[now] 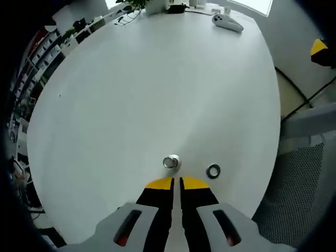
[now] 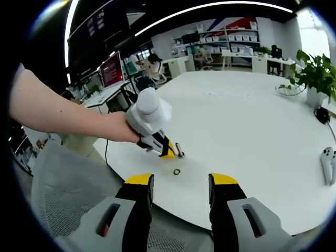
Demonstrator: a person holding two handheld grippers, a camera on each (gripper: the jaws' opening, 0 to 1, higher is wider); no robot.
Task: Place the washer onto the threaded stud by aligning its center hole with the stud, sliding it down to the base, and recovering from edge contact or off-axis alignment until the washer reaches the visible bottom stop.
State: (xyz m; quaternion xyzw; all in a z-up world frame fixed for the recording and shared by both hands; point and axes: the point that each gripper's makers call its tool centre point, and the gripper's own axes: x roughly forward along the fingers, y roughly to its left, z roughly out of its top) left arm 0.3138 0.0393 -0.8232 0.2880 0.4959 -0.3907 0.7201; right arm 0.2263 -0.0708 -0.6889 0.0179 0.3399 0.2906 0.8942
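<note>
A short metal threaded stud (image 1: 171, 162) stands upright on the white table (image 1: 157, 89), seen end-on just beyond my left gripper (image 1: 177, 182), whose yellow-tipped jaws are shut with nothing between them. A small metal washer (image 1: 213, 170) lies flat on the table to the right of the stud, apart from it. In the right gripper view the stud (image 2: 179, 151) and washer (image 2: 177, 171) sit near the table's near edge, and the left gripper (image 2: 169, 153), held by a person's hand, rests beside the stud. My right gripper (image 2: 179, 181) hangs open, back from the washer.
A white controller (image 1: 227, 22) lies at the table's far side, also visible as the controller (image 2: 328, 164) at the right edge. A potted plant (image 2: 314, 73) and cable stand on the table. A mesh chair (image 2: 68, 189) sits off the near edge.
</note>
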